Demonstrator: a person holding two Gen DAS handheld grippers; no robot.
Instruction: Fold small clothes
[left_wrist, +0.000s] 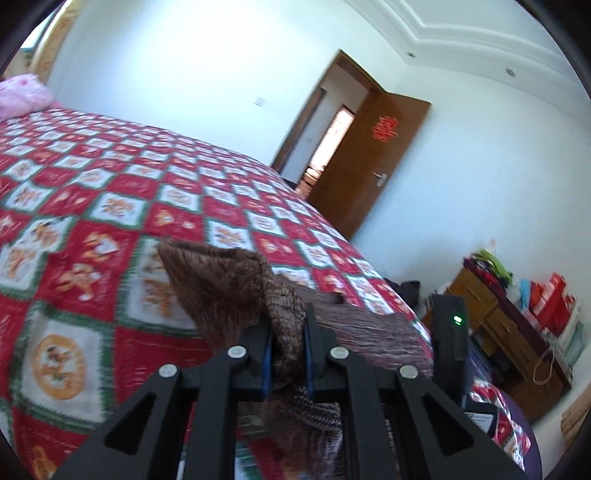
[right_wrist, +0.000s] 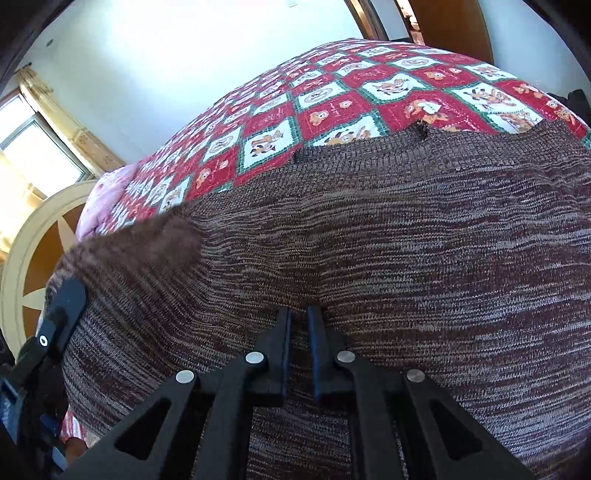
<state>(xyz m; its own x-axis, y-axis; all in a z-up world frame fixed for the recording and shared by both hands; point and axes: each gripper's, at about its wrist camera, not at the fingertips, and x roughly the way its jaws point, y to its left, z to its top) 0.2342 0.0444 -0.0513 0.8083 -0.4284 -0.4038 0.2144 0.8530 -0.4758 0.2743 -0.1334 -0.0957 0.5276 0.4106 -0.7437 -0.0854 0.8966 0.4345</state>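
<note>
- The bed (left_wrist: 110, 206) carries everything: your brown knitted sweater (right_wrist: 406, 258) lies spread across its checked quilt, so keep the fold low over that surface.
- Your left gripper (left_wrist: 288, 354) pinches a bunched corner of the sweater, raised off the quilt; carry it across evenly, without stretching the knit.
- Your right gripper (right_wrist: 298, 350), pressed nearly together on the flat cloth, seems to nip a small ridge; check it holds both layers before lifting.

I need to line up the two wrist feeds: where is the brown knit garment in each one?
Left wrist: brown knit garment low centre, a bunched corner pinched in the left gripper.
Right wrist: it fills the lower picture, under the right gripper.
Shared landmark: the red checked quilt beneath it.
</note>
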